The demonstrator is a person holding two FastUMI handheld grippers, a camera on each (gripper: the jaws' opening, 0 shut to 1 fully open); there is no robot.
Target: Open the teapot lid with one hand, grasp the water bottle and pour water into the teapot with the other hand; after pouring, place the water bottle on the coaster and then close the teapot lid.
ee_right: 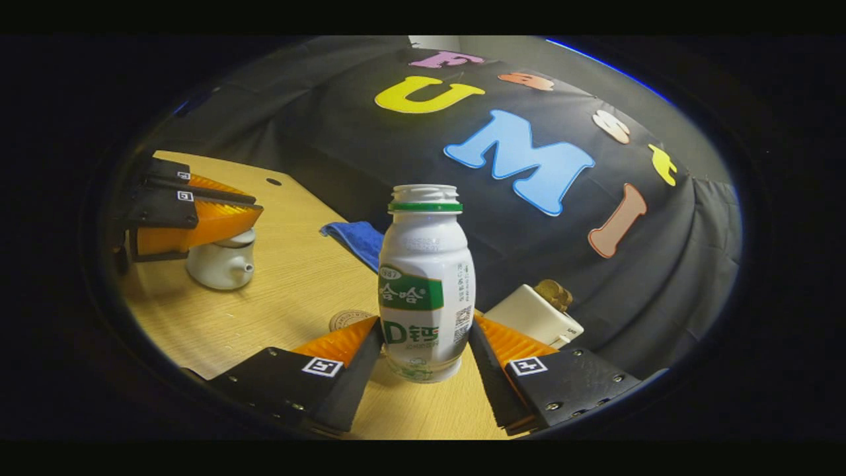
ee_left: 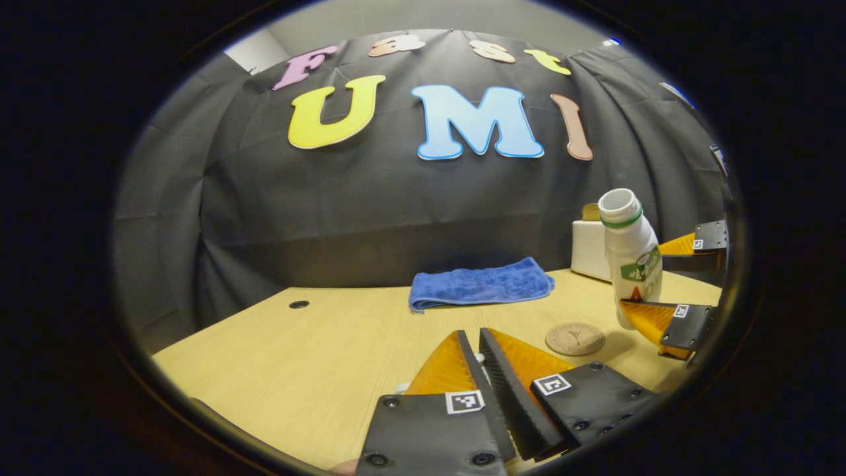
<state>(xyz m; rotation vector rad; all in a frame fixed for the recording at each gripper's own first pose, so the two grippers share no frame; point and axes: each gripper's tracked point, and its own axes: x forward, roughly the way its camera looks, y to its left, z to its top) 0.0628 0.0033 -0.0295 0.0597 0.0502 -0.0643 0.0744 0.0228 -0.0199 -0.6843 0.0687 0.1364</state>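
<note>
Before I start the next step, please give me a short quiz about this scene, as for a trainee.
1. True or false: the water bottle stands on the coaster.
2. What lies at the back of the table, near the wall? A: a blue towel. B: a plate. C: a sponge.
3. Name the white vessel under the left tongs, as the right gripper view shows it.

Key: 1 false, the bottle is beside the coaster. 2 A. 3 the teapot.
</note>
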